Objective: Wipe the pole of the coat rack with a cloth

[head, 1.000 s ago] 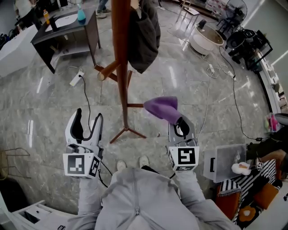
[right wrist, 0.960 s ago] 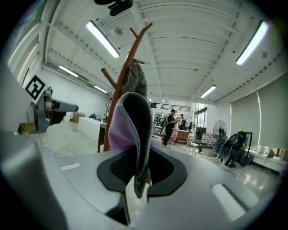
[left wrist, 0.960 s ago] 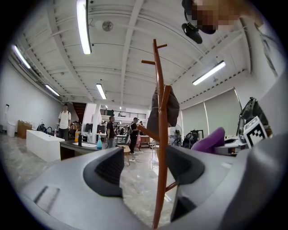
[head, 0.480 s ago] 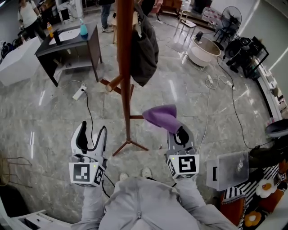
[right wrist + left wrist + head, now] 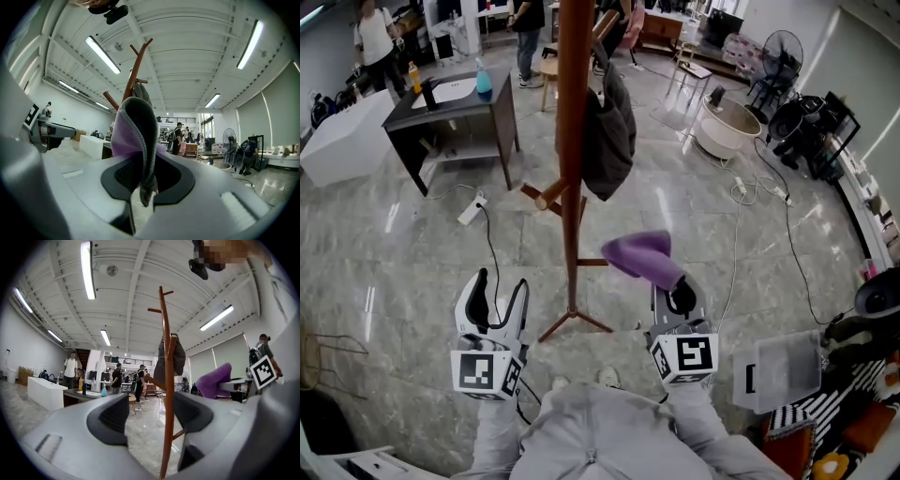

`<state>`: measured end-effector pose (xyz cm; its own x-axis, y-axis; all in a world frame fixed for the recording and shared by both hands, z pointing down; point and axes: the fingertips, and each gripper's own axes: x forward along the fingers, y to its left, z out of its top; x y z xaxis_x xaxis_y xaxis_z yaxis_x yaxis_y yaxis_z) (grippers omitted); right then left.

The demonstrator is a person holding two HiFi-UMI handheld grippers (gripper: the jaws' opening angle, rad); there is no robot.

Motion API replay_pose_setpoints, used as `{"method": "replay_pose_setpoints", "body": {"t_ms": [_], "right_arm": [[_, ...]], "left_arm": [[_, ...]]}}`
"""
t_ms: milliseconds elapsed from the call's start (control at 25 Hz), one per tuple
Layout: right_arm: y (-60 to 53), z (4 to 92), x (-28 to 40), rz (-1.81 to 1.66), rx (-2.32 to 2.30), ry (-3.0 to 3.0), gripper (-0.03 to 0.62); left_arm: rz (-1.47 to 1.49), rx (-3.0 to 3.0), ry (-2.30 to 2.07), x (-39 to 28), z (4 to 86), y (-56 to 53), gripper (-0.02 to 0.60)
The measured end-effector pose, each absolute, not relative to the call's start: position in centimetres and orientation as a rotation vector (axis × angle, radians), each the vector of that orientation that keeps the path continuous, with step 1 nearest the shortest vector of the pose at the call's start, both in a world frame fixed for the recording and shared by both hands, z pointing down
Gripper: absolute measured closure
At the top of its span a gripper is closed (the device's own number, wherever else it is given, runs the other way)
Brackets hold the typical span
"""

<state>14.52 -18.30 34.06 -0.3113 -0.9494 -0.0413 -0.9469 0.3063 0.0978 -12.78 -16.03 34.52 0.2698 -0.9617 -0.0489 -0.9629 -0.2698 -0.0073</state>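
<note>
A round white tub stands on the floor at the far right; I cannot tell what is in it. A grey box sits just right of the right gripper, its contents hidden too. On the dark table at the upper left stand a blue bottle and an orange-topped bottle.

The floor is glossy grey stone tile, crossed by cables, with a power strip near the table. It is a large hall with strip lights on a white ceiling, fans at the right, a white counter at the left and people standing far off.

The coat rack's brown pole rises from splayed feet in the middle, a dark coat hanging on its right side. The left gripper is low and left of the pole, its jaws wide apart with nothing in them; in its own view the pole stands beyond the gap. The right gripper's jaws are closed on a purple cloth, which sticks up and out toward the pole, near it but apart. In the right gripper view the cloth folds up between the jaws.
</note>
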Motion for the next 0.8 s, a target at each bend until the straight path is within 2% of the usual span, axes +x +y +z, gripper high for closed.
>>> {"method": "replay_pose_setpoints", "body": {"t_ms": [800], "right_arm": [[-18.29,34.13,14.63,-0.167,1.851,-2.487,0.542]], "left_arm": [[0.053,-2.487,1.863,-12.75,34.33,-16.6,0.264]]}}
